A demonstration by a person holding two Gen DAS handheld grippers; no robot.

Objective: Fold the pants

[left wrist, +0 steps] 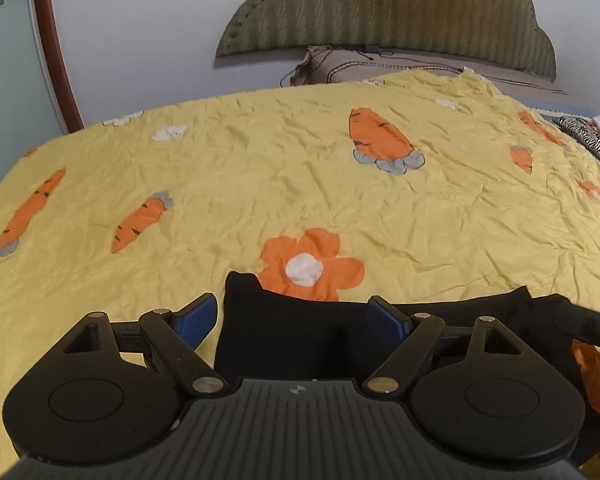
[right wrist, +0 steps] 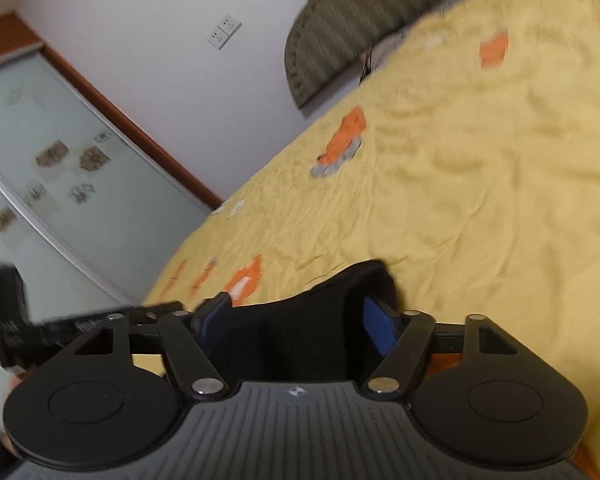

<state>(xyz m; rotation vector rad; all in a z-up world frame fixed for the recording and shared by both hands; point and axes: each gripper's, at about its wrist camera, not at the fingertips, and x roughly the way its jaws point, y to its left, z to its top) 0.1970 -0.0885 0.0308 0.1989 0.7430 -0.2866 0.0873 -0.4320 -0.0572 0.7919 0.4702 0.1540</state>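
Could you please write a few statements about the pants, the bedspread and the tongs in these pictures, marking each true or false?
1. The pants are black. True.
2. The bedspread is plain blue. False: it is yellow, printed with carrots and flowers.
3. The left tongs are clamped shut on the pants. False: the blue pads stand apart, with the fabric between them.
4. Black fabric lies between the open pads of the right tongs. True.

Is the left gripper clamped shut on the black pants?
No, the left gripper stands wide open, its blue pads apart over the black pants.
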